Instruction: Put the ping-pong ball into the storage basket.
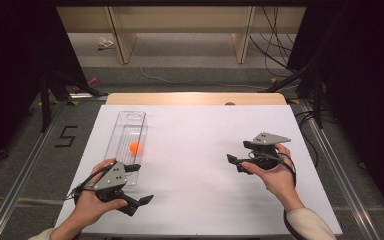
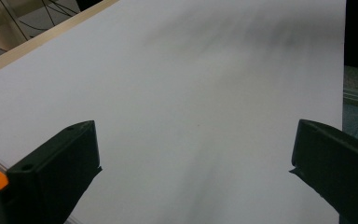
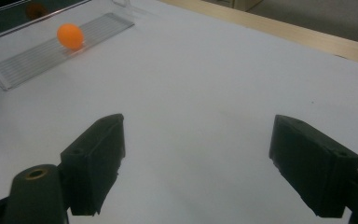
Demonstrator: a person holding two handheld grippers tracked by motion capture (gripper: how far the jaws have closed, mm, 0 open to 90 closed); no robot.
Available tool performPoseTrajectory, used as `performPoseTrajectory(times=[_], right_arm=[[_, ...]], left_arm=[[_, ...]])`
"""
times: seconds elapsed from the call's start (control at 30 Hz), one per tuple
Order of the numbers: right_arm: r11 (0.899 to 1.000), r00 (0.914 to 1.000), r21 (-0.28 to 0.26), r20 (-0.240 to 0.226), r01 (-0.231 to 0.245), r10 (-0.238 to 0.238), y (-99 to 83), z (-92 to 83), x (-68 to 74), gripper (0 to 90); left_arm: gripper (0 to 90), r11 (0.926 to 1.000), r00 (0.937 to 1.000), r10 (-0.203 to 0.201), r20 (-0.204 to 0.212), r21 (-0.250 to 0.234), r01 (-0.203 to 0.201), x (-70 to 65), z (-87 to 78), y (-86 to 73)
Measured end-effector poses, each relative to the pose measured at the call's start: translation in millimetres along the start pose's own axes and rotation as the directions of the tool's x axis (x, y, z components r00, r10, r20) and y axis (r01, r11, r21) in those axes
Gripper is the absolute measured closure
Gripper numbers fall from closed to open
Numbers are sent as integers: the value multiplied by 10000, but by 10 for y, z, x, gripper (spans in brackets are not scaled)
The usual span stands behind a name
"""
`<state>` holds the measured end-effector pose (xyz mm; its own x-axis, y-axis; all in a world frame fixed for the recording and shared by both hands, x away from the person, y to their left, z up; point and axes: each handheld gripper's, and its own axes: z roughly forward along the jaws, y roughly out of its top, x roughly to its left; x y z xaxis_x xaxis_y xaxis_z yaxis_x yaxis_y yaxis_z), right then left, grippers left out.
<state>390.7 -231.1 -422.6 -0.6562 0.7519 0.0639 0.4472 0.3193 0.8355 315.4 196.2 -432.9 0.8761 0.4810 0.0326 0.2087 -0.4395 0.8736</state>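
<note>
We start with the worktop (image 1: 220, 150), a broad white sheet with a wooden edge showing along its far side. On its left half lies the clear plastic tray (image 1: 126, 145), long and narrow, ribbed along its floor, with low see-through walls. It looks light and stiff to us, slick too, the sort of thing that skates away if nudged from one end.

Our left hand-held gripper (image 1: 140, 182) sits just at the near end of that tray, jaws spread wide with nothing between them; in the left gripper view only bare white worktop lies ahead. Our right hand-held gripper (image 1: 235, 162) is well apart on the right half, jaws also wide and empty, pointing leftward across the sheet towards the tray.

And now the smallest thing, the orange ball (image 1: 135, 147), resting on the tray's ribbed floor about midway along. In the right gripper view the orange ball (image 3: 70, 36) shows smooth, round, matt orange. We judge it very light, hard-shelled and quick to roll, so a pinch off-centre would likely squirt it away. Best to close across its widest part, squarely from both sides, and gently.
</note>
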Motion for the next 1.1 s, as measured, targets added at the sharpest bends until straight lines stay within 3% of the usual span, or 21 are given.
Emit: performPoseTrajectory(times=[0.53,1.1], right_arm=[[9999,9996,19,240,-114,114,-187,-253,12,192],[9999,9998,-45,156,-142,143,-281,-364,49,186]], left_arm=[[5,10000,10000,-6,12,-37,6,-2,-5,4],[7,10000,10000,1,-33,-37,-1,12,-6,9]])
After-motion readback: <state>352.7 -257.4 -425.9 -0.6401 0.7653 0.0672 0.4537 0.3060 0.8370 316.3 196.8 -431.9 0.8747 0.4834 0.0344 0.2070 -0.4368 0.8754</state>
